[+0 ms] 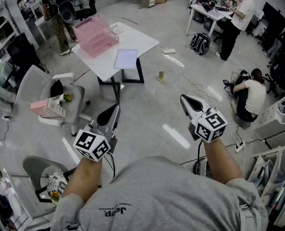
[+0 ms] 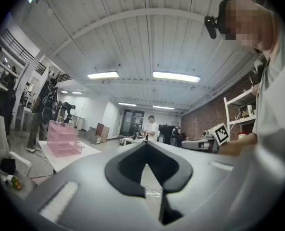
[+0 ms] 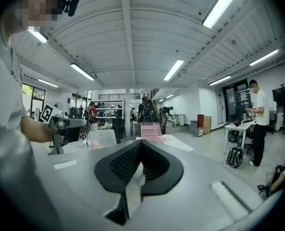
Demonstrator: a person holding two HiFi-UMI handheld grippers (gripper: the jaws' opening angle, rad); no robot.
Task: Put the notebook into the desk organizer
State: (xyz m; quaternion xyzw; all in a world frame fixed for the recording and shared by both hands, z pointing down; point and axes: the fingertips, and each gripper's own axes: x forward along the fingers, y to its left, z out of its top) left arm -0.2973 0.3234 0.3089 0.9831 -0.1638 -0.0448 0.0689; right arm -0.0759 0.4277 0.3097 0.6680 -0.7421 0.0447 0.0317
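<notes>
Hovering well short of the bench, left claw and right claw stay-free — pressed together, empty — notebook lies near the organizer.

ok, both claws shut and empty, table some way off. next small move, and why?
Probably step toward the white table. The notebook lies flat on it near the pink desk organizer, well out of reach, and the left claw and right claw are both shut on nothing above the floor, so closing the distance comes first.
</notes>
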